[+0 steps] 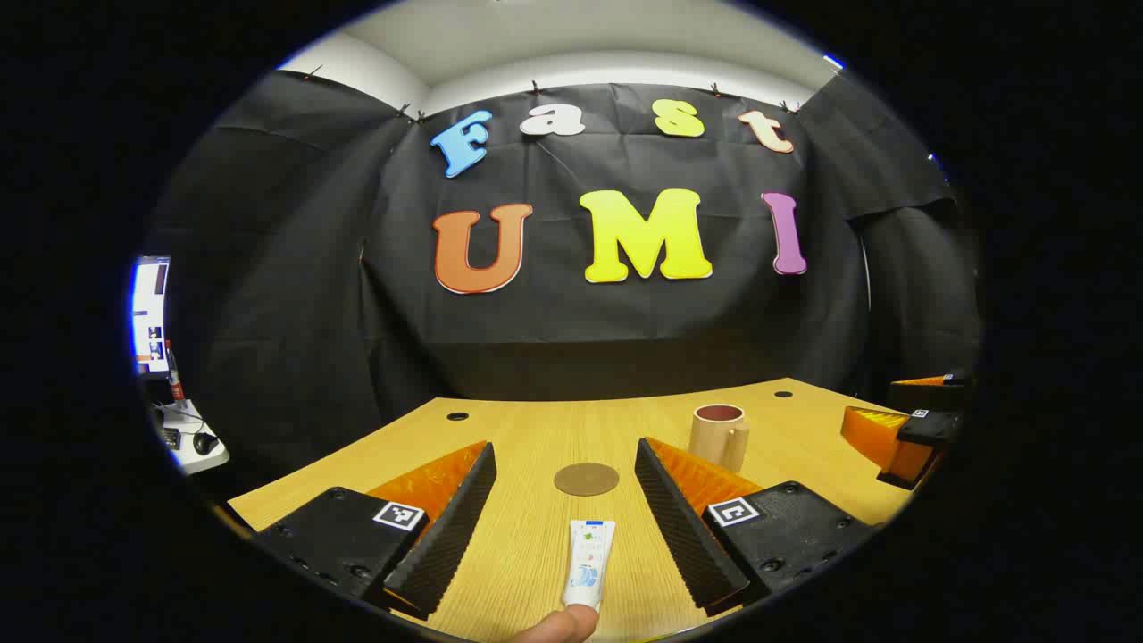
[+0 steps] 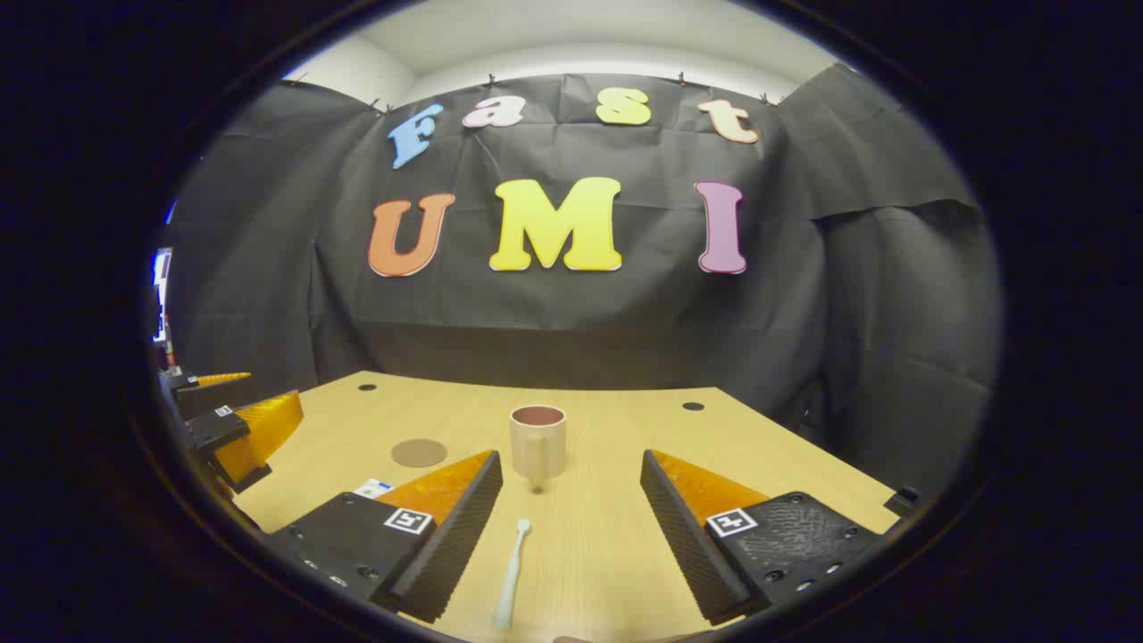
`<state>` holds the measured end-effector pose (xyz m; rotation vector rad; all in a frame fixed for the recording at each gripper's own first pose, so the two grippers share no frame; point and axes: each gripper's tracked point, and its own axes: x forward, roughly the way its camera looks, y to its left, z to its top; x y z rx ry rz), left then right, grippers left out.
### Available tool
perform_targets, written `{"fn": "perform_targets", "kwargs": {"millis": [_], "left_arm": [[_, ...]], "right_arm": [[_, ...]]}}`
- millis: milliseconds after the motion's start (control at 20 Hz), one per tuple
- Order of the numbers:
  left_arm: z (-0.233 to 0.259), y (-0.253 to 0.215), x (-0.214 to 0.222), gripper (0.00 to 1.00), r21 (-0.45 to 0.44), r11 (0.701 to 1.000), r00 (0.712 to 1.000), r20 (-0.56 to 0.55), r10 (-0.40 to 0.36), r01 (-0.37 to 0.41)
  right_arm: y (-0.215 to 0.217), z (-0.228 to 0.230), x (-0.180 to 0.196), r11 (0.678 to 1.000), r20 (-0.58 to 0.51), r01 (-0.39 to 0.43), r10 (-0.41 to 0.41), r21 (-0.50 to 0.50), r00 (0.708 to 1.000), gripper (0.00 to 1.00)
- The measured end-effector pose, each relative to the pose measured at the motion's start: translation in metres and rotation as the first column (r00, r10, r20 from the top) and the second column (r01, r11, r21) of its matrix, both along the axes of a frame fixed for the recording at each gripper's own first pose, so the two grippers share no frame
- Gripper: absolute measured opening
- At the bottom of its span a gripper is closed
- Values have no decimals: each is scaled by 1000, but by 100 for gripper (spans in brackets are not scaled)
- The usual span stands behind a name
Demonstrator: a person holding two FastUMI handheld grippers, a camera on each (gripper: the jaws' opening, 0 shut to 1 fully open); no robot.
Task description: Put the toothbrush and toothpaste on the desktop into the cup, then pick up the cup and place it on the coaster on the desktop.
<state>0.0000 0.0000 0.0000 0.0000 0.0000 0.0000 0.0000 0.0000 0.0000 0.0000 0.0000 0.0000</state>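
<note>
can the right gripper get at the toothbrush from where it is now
Probably yes: the toothbrush lies flat on the desktop between the open fingers of the right gripper, with nothing across it; the cup stands farther back.

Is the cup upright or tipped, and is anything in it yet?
Upright: the cup stands on its base, rim up. The toothbrush and toothpaste lie on the desktop, outside it.

Toothbrush (image 2: 512,576) lies between open jaws, apparently short of the cup (image 2: 538,443).
</note>
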Motion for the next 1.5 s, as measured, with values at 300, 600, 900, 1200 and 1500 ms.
{"fn": "perform_targets", "kwargs": {"millis": [300, 600, 900, 1200, 1500], "left_arm": [[-3, 9, 1, 99, -21, 1000, 1000, 5, 23, -23], [-9, 9, 4, 99, -21, 1000, 1000, -10, 17, -17], [-17, 7, 3, 99, -25, 1000, 1000, -24, 10, -10], [-31, 3, 3, 99, -5, 1000, 999, -52, 0, 0], [-47, -1, 3, 99, -9, 1000, 996, -92, -19, 19]], "right_arm": [[-2, 9, -9, 1000, 17, 12, -12, -17, 1000, 94], [-4, 5, -7, 1000, 15, 22, -22, -11, 1000, 94], [0, -10, 0, 1000, -20, 19, -19, -14, 1000, 95], [16, -59, 17, 1000, -128, -15, 15, 3, 992, 94], [34, -95, 25, 999, -249, -53, 49, -7, 967, 95]]}}
